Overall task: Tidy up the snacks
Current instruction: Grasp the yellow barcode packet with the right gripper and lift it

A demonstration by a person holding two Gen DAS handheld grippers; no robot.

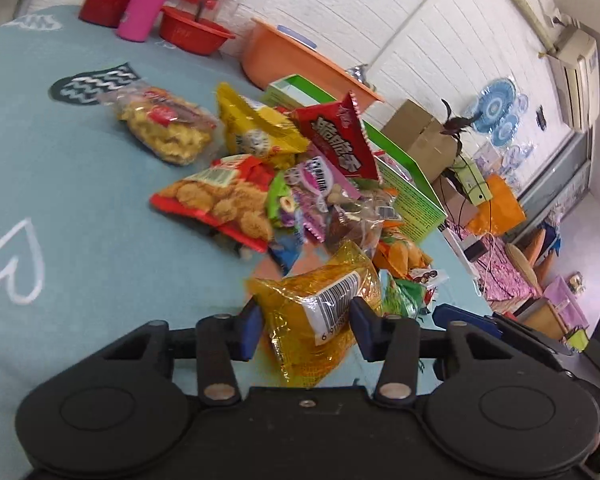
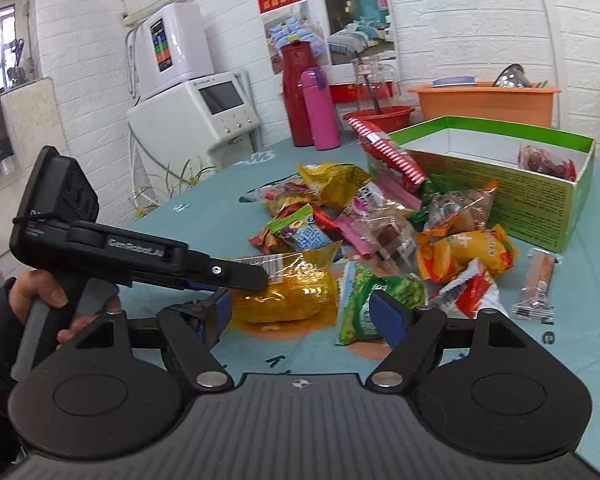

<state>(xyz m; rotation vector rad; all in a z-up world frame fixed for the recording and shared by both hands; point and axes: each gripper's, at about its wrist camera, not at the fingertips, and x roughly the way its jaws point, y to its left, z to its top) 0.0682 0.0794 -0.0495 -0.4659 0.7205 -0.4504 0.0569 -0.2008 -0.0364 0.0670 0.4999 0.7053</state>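
My left tongs (image 1: pixel 306 326) have their blue pads on either side of the gold pack (image 1: pixel 320 312), pressing its crinkled sides; the barcode label faces up between the pads. From the right camera I see those same tongs (image 2: pixel 236 286) from the side, reaching in over the gold pack (image 2: pixel 288 296), with my left hand (image 2: pixel 48 300) on the grip. That view hides the far pad, so only the left camera shows the clamp itself.

My right tongs (image 2: pixel 302 314) stand apart with nothing between them; the right pad sits just in front of the green pack (image 2: pixel 374 304). In the left view only a blue tip of them (image 1: pixel 464 318) pokes in at the right edge, too little to judge their gap there.

The snack pile (image 1: pixel 284 184) lies on the teal cloth (image 1: pixel 60 184) beside the green box (image 1: pixel 412 188). The left camera sees only the box's outer wall. The right camera looks into the box (image 2: pixel 540 196) and shows one dark red pack (image 2: pixel 544 162) in its far right corner, the rest of the floor white. It also shows a small sausage stick (image 2: pixel 538 280) lying alone near the box, which the left view does not catch.

The clear bag of yellow twists (image 1: pixel 168 124) sits apart from the pile in the left view; in the right view it is mostly hidden behind other packs. Print on most wrappers is blurred.
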